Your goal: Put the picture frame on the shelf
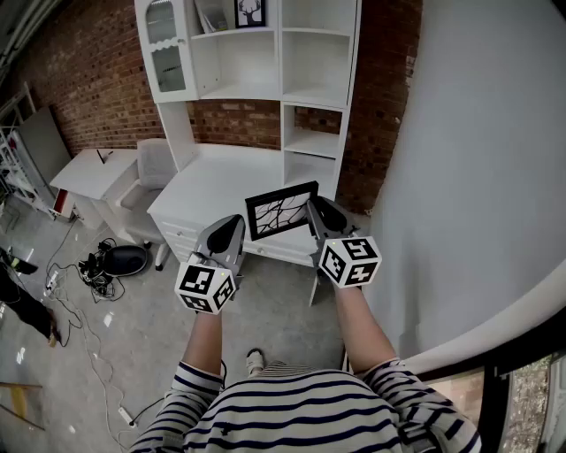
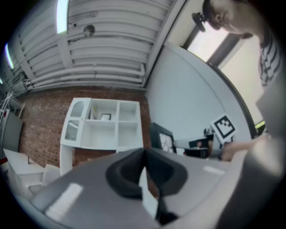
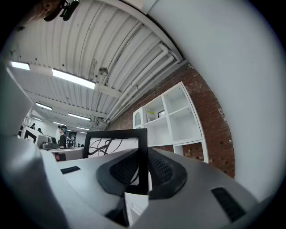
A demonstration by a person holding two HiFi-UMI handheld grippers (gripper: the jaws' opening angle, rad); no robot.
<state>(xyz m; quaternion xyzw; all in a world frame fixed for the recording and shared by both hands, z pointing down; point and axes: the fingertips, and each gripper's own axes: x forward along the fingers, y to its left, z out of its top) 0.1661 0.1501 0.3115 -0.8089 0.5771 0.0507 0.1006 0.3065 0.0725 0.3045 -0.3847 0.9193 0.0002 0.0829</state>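
The picture frame (image 1: 281, 210), black with a branch drawing on white, hangs in the air in front of the white desk (image 1: 212, 181). My right gripper (image 1: 314, 211) is shut on its right edge, and in the right gripper view that edge (image 3: 142, 152) stands between the pads. My left gripper (image 1: 233, 228) is shut and empty, just left of the frame's lower corner and apart from it. The white shelf unit (image 1: 292, 53) rises behind the desk, also in the left gripper view (image 2: 105, 127) and the right gripper view (image 3: 176, 116). A small framed deer picture (image 1: 250, 12) stands in its top compartment.
A brick wall (image 1: 97, 80) backs the shelf. A grey wall (image 1: 478, 177) closes in on the right. At the left are a white chair (image 1: 146, 177), a small white table (image 1: 93, 168), and cables with a dark round thing (image 1: 119, 259) on the floor.
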